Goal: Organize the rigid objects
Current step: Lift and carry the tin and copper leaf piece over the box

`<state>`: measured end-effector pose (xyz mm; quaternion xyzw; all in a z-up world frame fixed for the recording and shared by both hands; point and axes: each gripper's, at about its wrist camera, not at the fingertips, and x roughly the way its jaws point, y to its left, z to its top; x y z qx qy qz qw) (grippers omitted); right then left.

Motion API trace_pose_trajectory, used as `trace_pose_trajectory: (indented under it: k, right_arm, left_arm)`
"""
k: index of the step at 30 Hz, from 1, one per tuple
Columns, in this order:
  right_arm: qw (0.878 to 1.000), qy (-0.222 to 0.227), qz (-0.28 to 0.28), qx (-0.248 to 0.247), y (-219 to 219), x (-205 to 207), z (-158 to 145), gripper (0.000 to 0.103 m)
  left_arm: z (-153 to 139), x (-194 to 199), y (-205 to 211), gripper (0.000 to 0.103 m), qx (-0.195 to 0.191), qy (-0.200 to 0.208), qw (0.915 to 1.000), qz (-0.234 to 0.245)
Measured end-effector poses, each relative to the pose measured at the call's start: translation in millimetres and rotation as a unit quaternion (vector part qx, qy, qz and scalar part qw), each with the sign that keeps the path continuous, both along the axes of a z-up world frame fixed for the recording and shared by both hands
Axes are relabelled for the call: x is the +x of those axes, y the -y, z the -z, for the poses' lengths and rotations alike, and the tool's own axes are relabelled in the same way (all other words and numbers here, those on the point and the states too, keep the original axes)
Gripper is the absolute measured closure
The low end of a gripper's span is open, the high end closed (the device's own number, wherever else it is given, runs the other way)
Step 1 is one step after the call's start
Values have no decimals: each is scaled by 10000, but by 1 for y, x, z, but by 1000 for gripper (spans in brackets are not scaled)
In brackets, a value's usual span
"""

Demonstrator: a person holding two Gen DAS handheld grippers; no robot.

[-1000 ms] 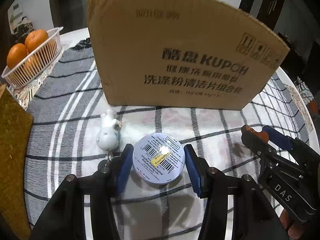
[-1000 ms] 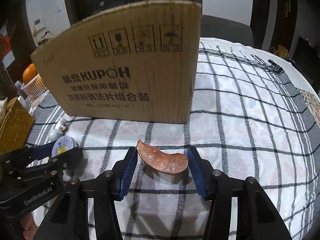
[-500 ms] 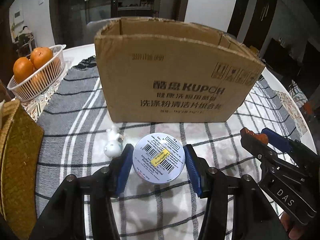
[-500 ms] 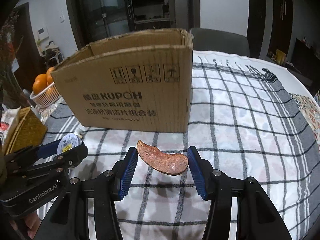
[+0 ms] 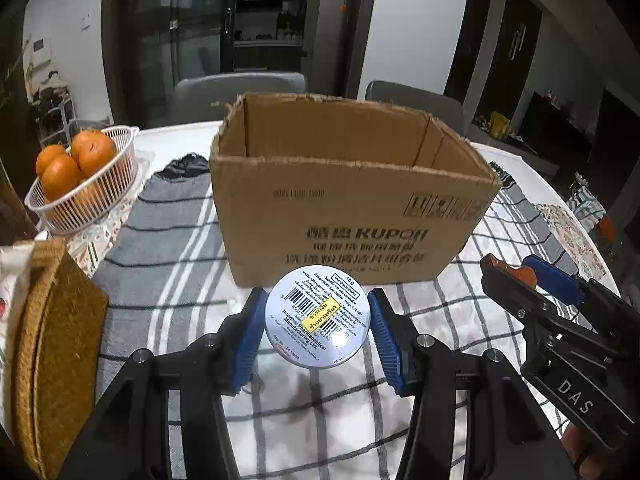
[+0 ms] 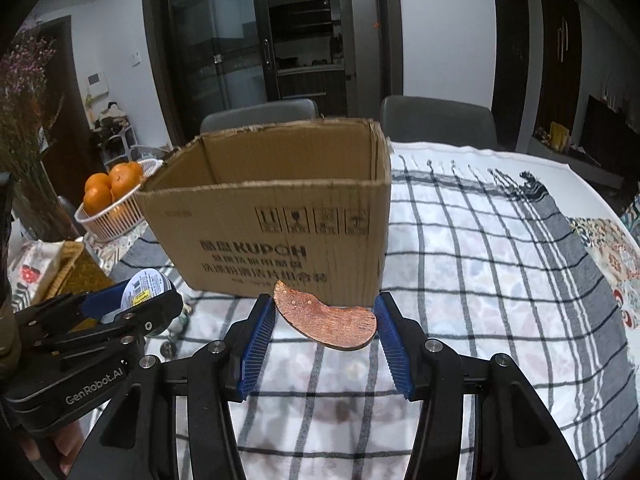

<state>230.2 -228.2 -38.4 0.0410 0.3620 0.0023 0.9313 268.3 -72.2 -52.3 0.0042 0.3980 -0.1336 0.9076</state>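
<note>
My left gripper point(image 5: 316, 318) is shut on a round white tin point(image 5: 317, 317) with a barcode label and holds it above the checked cloth, just in front of the open cardboard box point(image 5: 348, 208). My right gripper point(image 6: 325, 318) is shut on a curved brown wooden piece point(image 6: 326, 316) and holds it raised before the same box point(image 6: 276, 216). Each gripper shows in the other's view: the right gripper point(image 5: 524, 276) at the right, the left gripper point(image 6: 132, 300) with the tin point(image 6: 145, 285) at the left.
A white basket of oranges point(image 5: 80, 184) stands at the back left. A woven straw basket point(image 5: 48, 344) is at the near left. The checked cloth point(image 6: 480, 264) covers the round table. Grey chairs point(image 6: 436, 120) stand behind the box.
Both grippers have risen with their objects, so the box's open top now shows. The small white figurine on the cloth has dropped out of the left wrist view.
</note>
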Motion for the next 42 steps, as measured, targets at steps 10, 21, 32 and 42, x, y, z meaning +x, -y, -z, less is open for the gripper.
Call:
trace_pose_trajectory:
  k: [10,21,32,42]
  right_arm:
    - [9995,317,-20,-11,-3,1,-24,50]
    - [9976,696,-53,5,-4,4,-51,50]
    - [9949,1007,-97,1,-7,7,-73,50]
    - [9932,1145,-191,-62,-13,22,-85,50]
  left_arm:
    - [-28,2,-4,52,10,351,9994,55]
    - [-58,8,-4,52,-39,715,9974,116]
    - [-82,17,-4,52,-88,971,9951,147]
    - [-96,32,-6,52,-110,1094,9939,112]
